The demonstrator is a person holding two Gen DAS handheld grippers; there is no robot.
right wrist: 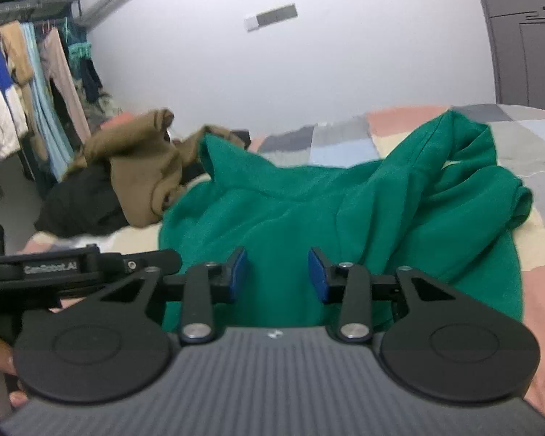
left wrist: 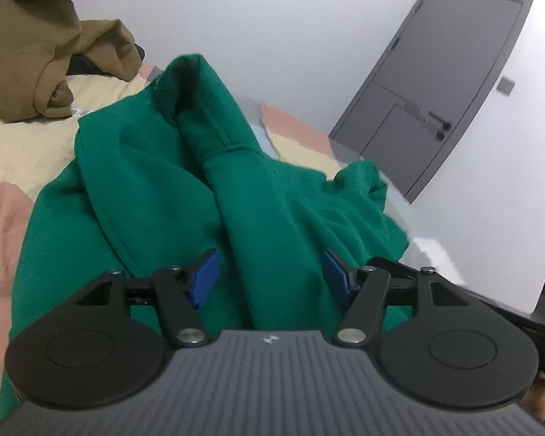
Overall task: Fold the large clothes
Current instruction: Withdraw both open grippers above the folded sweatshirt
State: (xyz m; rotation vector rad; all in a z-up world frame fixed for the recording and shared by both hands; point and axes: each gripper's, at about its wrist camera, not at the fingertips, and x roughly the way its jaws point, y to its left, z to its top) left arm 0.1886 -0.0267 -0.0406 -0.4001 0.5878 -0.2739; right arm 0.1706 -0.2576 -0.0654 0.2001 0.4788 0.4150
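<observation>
We have a green hoodie lying rumpled on the bed, spread over a patchwork quilt of pink, cream, grey and blue squares. Its hood stands up in a soft peak, and one sleeve is thrown across the body in a loose loop. A brown garment sits heaped just beyond it.

We judge the hoodie to be thick, soft fleece: light enough to lift with one claw, but floppy, so it will sag and drag wherever it is not supported. It is neither fragile nor slippery; the blue pads should bite well on a doubled edge. The stitched seams, the hem, the cuffs and the shoulder lines look like the firmest places to pinch, and taking two matching points, one per hand, should keep the cloth from twisting. The stray sleeve probably wants straightening first.

Our left claw is well open just above a raised fold of green cloth, which runs up between the pads without being pinched. Our right claw stands partly open over the flat body of the hoodie; nothing is between its pads either.

In the right wrist view, white lettering on the black side of the other tool seems to read "GenRobot.AI", slightly blurred. A small pale logo on each grey housing is too small to read.
</observation>
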